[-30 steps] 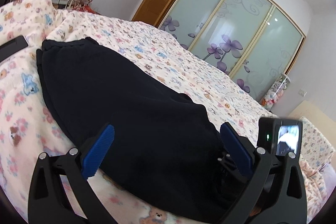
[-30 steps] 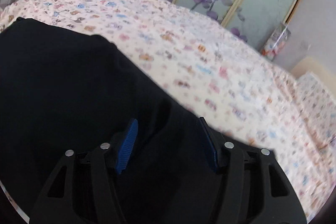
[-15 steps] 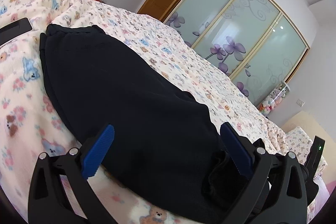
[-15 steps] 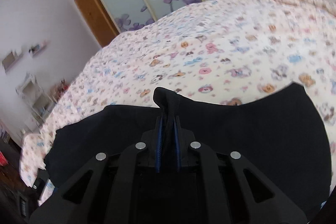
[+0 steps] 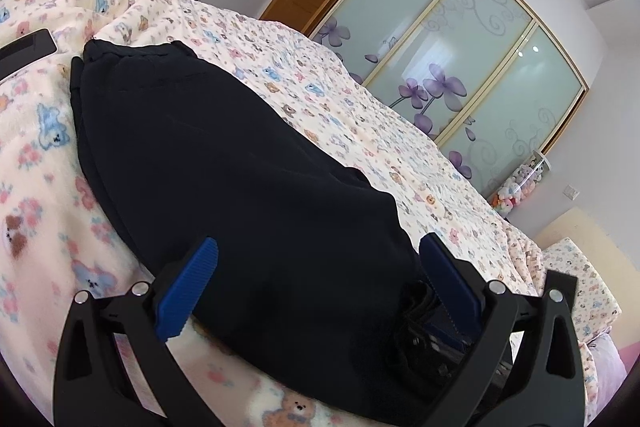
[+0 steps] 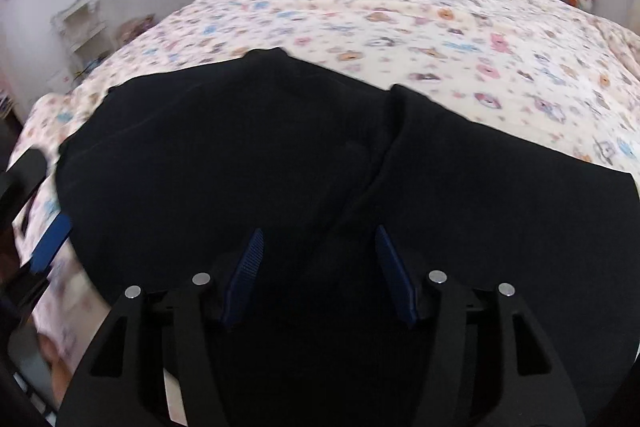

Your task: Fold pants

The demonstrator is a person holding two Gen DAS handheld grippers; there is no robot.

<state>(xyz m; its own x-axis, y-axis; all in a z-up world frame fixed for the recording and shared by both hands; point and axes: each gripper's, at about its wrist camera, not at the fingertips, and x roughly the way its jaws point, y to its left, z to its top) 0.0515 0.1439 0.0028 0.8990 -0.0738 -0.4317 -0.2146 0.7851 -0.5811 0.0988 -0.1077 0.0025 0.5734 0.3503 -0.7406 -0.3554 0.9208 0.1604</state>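
Pants (image 6: pixel 320 155) (black) — under right hand-held gripper (image 6: pixel 318 267), unpinched

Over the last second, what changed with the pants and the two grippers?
The right gripper had pinched a ridge of the black pants between shut jaws; its jaws have just been opening and have let the cloth go, which now lies flat beneath them. The left gripper stayed open over the near end of the pants, and the pants kept their place on the bedspread.
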